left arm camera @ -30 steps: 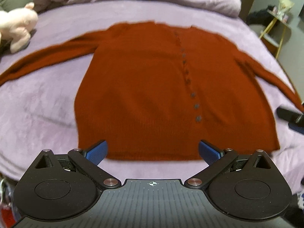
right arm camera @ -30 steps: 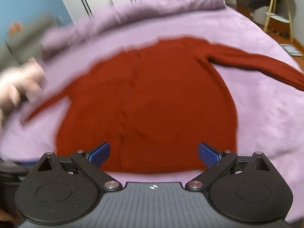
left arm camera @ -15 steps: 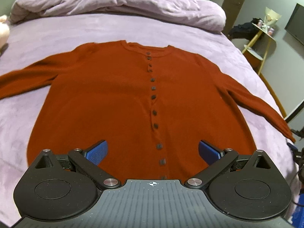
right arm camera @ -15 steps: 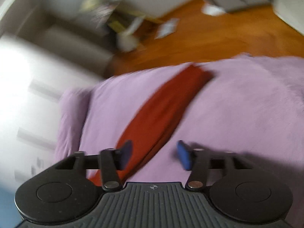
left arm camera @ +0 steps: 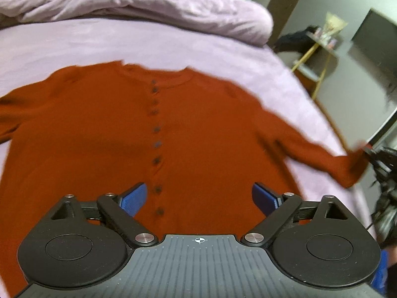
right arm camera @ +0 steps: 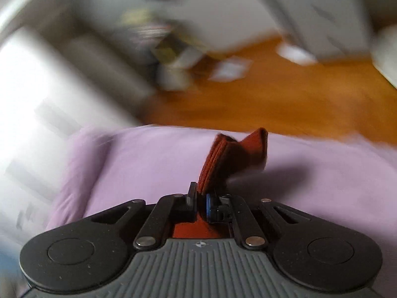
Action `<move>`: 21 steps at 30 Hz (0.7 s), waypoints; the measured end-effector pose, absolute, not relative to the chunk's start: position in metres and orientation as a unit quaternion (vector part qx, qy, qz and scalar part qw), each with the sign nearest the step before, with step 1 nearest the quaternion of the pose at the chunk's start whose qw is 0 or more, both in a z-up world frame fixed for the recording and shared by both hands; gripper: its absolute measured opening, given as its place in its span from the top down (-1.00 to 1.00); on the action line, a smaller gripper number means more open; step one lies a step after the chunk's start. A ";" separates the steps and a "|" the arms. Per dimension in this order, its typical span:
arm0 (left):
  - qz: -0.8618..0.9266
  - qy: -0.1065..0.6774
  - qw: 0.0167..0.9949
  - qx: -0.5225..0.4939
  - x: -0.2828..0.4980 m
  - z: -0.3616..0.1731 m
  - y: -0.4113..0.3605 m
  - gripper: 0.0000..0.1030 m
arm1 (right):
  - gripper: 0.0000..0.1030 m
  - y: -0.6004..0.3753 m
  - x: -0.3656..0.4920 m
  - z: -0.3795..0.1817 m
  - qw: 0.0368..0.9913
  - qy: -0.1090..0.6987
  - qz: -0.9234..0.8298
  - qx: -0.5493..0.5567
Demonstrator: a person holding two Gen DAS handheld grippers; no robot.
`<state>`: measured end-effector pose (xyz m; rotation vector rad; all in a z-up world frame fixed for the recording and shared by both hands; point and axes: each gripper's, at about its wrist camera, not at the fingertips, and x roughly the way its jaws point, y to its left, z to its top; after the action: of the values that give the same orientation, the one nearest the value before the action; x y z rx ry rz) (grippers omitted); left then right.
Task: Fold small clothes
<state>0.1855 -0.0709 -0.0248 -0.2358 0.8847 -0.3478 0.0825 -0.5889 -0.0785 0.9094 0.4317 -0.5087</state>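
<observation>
two grippers: right gripper [right arm camera: 201, 200] fingers just closed, pinching cardigan [left arm camera: 104, 134] cuff [right arm camera: 233, 156]; left gripper [left arm camera: 198, 198] fingers wide, empty.

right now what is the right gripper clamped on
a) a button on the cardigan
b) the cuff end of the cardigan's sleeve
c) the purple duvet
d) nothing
b, the right gripper has just closed, and the rust-red sleeve cuff sticks up from between its pads above the purple bedspread.
</observation>
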 end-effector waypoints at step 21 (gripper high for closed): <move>-0.241 0.516 0.734 -0.370 0.264 -0.122 -0.032 -0.66 | 0.35 -0.251 0.128 -0.081 0.904 0.384 0.185 0.048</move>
<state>0.2640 -0.0318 -0.1216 -0.8125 1.1346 -0.5292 0.1279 -0.2514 -0.0808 0.0988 0.7933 0.3816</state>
